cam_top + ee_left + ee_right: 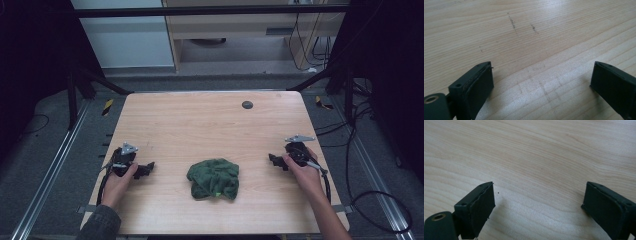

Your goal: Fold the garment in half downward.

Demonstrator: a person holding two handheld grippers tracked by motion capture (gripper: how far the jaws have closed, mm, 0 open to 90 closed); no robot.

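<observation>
Green cloth [213, 179] lies crumpled between left tool [146, 170] and right tool [274, 160], both released, well apart.

A green cloth lies bunched between two hand-held tongs on a wooden desk

The cloth [213, 179] sits crumpled near the front edge of the desk [210, 120], a small bright tag at its front hem. The left tongs [146, 170] rest on the desk well to the cloth's left, gripped by the person's left hand [119, 184], jaws pointing toward the cloth. The right tongs [275, 161] lie well to its right in the right hand [305, 175], jaws also pointing inward. A small dark round disc [247, 105] sits near the desk's far edge. Cables [350, 145] trail over the grey floor to the right
</observation>
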